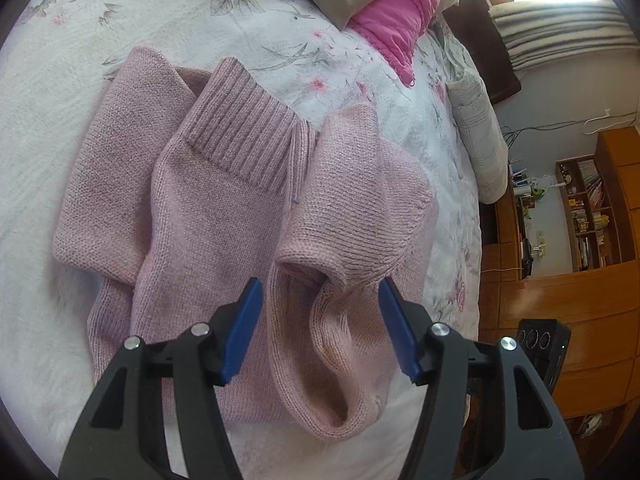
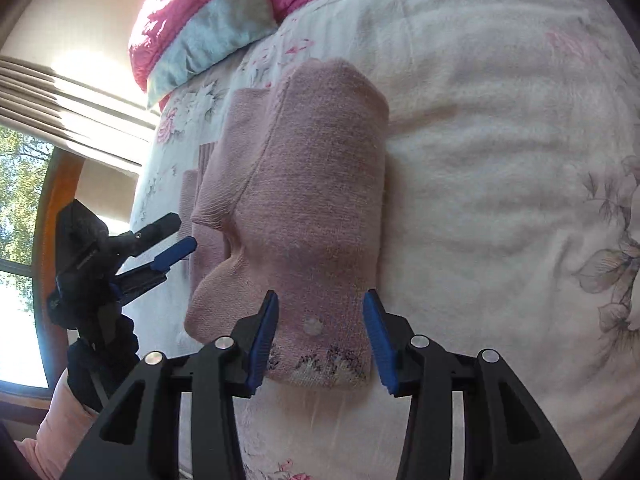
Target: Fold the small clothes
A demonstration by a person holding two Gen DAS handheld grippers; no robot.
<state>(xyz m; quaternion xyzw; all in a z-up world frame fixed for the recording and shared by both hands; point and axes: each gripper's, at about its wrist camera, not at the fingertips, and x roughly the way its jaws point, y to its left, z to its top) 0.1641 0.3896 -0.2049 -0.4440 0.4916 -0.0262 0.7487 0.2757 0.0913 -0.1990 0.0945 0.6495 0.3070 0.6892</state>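
Closest to me, my left tongs stand wide apart with nothing between the blue pads, hovering just above the near edge of the pink knitted sweater. Directly under them lies an open loop of knit, which I take to be a sleeve cuff or armhole turned toward me. My right tongs are likewise spread and empty, poised over the near end of the same garment, where a small patterned band and a pale round spot show between the pads.

A little beyond the left tongs, both side panels are already turned in over the body: one flap lies ahead and to the left, the other ahead and to the right, with the ribbed collar sitting between them. From the right wrist view the sweater reads as a narrow, long bundle on the bed, and the left tongs show off to the side of it, clear of the cloth.

So I judge the sleeve folds done and the lengthwise fold not yet made; the loose loop near me probably needs flattening first. Whether other clothes wait to be folded, I cannot tell.

Farthest out, beyond the collar, a pink quilt and a pillow lie at the head of the bed.
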